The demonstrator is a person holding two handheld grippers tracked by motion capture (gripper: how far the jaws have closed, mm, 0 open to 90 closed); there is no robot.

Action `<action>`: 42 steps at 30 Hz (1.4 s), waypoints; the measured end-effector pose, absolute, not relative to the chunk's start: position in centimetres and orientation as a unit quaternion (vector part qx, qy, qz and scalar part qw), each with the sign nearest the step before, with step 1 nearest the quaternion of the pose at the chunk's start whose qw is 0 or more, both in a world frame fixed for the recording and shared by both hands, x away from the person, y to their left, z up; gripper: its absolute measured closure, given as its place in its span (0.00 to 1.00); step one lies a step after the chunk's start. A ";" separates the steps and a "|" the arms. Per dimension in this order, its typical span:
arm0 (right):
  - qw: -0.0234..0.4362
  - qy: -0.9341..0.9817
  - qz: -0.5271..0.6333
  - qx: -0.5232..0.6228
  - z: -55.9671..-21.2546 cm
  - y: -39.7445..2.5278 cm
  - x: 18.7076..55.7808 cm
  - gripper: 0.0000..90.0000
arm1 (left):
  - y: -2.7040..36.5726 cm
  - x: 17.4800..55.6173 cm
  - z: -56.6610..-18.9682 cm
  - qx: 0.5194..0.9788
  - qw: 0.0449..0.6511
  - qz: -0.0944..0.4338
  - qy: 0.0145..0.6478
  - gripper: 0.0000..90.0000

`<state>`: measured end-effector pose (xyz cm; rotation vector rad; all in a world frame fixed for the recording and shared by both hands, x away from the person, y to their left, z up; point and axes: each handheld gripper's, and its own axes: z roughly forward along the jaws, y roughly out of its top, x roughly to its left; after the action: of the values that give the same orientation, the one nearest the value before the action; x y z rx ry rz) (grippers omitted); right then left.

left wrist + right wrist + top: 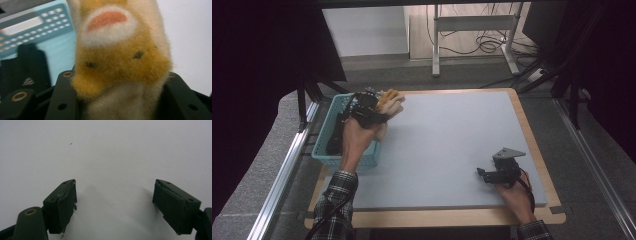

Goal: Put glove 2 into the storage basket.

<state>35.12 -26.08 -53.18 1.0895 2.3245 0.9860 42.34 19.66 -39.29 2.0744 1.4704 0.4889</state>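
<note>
At the teal basket's (328,134) right rim, the left gripper (364,111) clamps an orange-and-cream plush toy (117,57), held just above the rim. Well right of the basket, the right gripper (113,205) rests on the grey mat (452,145), jaws wide and empty.

Plush toy (390,101) right of basket (328,131)

My black left tool (117,100) grips an orange-and-cream plush toy (120,55) beside the teal basket (324,150), above the pale grey surface (452,145).
</note>
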 end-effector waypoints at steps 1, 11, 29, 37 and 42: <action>0.195 0.829 0.352 0.389 -53.2 -26.1 35.1 0.21 | 20.2 42.4 -39.3 0.766 0.272 0.183 0.552 0.60; 0.195 0.829 0.352 0.388 -53.2 -26.1 35.1 0.21 | 24.5 43.5 -40.8 0.734 0.247 0.192 0.603 0.60; 0.194 0.829 0.352 0.388 -53.2 -26.1 35.1 0.21 | 25.0 47.0 -47.9 0.739 0.198 0.146 0.627 0.57; 0.194 0.829 0.352 0.388 -53.2 -26.1 35.1 0.21 | 24.1 48.2 -49.9 0.756 0.165 0.124 0.622 0.53; 0.194 0.829 0.353 0.388 -53.2 -26.1 35.1 0.21 | 24.5 48.6 -50.8 0.756 0.150 0.081 0.631 0.35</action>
<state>35.12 -26.08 -53.18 1.0891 2.3255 0.9890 48.62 24.47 -50.76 2.1730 1.8138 0.2327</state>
